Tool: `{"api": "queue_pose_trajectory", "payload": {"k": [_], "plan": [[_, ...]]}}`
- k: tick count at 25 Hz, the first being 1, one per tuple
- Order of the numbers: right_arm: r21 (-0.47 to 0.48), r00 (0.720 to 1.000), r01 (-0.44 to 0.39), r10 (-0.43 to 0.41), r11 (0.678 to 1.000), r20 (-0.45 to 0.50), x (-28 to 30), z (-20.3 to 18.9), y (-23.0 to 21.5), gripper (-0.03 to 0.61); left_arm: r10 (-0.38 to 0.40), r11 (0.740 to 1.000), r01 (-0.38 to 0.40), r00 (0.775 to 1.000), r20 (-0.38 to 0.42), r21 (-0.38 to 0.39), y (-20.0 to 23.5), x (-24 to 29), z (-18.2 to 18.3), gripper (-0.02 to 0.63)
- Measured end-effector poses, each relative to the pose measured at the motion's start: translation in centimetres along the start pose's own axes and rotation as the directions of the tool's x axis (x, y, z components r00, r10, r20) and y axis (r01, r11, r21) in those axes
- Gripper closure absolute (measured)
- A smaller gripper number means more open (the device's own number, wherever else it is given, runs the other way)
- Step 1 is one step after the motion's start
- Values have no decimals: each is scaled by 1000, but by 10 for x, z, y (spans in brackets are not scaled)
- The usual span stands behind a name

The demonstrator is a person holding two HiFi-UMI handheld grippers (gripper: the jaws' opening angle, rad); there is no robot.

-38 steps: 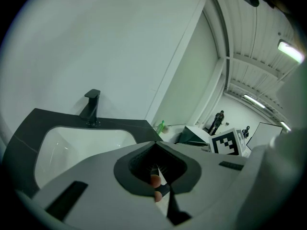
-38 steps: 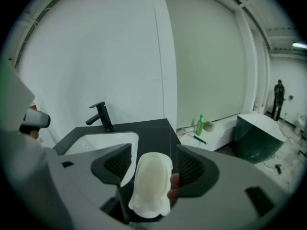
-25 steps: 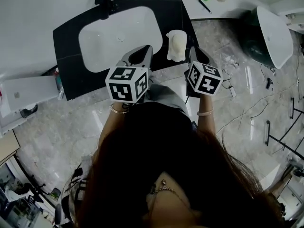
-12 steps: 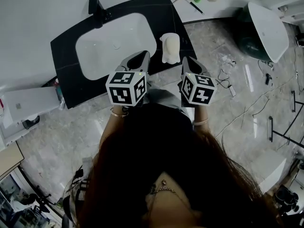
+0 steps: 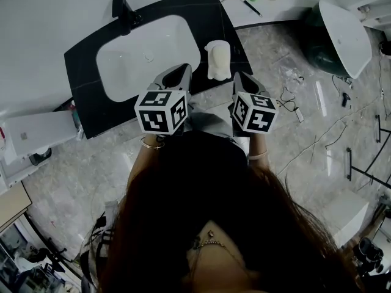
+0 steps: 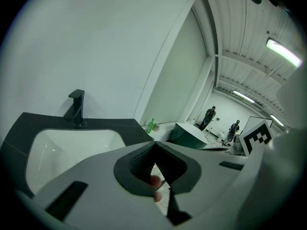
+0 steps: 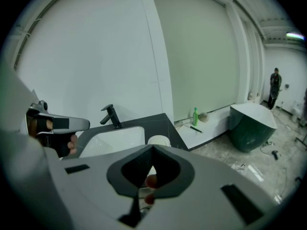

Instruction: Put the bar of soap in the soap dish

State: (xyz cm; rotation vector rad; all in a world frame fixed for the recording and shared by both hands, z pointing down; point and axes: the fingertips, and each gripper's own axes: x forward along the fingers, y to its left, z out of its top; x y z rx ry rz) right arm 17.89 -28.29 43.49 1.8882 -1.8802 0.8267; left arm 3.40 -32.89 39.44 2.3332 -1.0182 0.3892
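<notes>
L gripper (image 5: 185,69) & R gripper (image 5: 239,77): jaws together, nothing held, short of counter (image 5: 211,17)
White lump (image 5: 218,60) ahead betw. them, right of basin (image 5: 122,66); soap vs dish indistinct, so parked pose fits pre-reach or post-drop.

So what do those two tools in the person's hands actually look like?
The left hand-held gripper and the right hand-held gripper each have a light grey body with dark ribbed lining inside the two jaws. A cube covered in black-and-white square markers sits on each. The person wears a thin bracelet on each wrist.
</notes>
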Motion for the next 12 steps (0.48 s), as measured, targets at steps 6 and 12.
{"api": "queue_pose_trajectory", "payload": {"k": [6, 12], "plan": [[0, 1000, 8, -8, 1000, -2, 2, -1, -2, 561, -6, 1000, 6, 1000, -9, 6, 0, 2, -1, 618], [9, 1000, 9, -8, 1000, -8, 5, -2, -4, 561, -10, 1000, 11, 1000, -19, 14, -1, 6, -2, 618]]}}
